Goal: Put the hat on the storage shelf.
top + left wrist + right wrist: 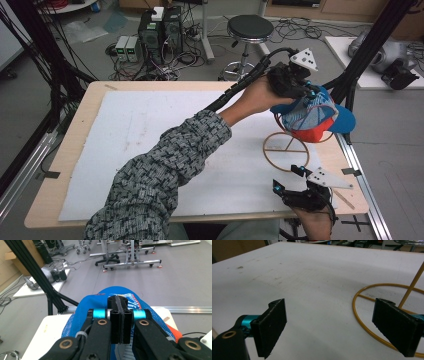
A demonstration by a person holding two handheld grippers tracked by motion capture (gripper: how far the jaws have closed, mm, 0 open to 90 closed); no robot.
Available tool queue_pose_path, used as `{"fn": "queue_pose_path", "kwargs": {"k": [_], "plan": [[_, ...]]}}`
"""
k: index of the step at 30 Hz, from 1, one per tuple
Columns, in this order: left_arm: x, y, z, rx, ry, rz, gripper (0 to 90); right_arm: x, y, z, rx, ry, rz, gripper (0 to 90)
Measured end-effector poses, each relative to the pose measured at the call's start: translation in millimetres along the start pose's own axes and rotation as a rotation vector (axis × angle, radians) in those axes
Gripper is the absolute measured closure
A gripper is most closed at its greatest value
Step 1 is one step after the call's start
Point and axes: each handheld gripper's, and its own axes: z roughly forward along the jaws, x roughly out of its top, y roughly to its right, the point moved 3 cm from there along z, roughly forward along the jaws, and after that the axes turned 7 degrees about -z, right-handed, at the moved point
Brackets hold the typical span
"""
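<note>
left gripper (306, 93) jaws pressed together, pinching the top of the blue mesh cap (312, 112), which sits on the gold wire stand (286, 151) at the table's (75, 130) far right. right gripper (288, 179) jaws spread wide, holding nothing, near the stand's ring base on the white mat (150, 130).

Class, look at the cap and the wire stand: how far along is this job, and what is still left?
Done: the blue cap sits on top of the gold wire stand, over a red shape. In hand: the left gripper is shut, its jaws pressed together at the cap's crown; whether it pinches the fabric is unclear. Left: letting go and drawing away. The right gripper waits open beside the stand's base ring.
</note>
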Motion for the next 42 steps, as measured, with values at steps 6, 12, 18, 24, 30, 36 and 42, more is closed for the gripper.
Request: {"fn": "queue_pose_path", "kwargs": {"k": [6,12,18,24,30,36,42], "plan": [[-4.5,6.9,5.6,-0.018,-0.018,0.001,89.4,-0.1,0.1,0.2,0.001,0.001,0.001,11.4],[-9.3,7.5,3.3,-0.009,-0.014,-0.008,89.4,-0.1,-0.2,0.4,0.002,0.000,0.002,11.4],[-19.8,5.1,-6.5,-0.013,0.020,-0.046,89.4,0.1,-0.1,0.6,0.004,-0.002,-0.001,11.4],[-22.4,6.7,-11.9,-0.009,0.052,-0.041,89.4,0.7,-1.0,2.4,0.003,-0.009,-0.001,11.4],[-27.5,4.2,-18.8,-0.003,0.049,-0.033,89.4,0.0,0.0,1.4,0.003,-0.006,0.006,11.4],[-36.2,4.8,-21.1,-0.002,0.074,-0.050,89.3,0.2,-0.5,1.9,0.004,-0.008,0.003,11.4],[-43.5,6.6,-19.2,0.000,0.093,-0.060,89.4,0.3,-0.3,2.7,0.005,-0.009,0.000,11.4]]}}
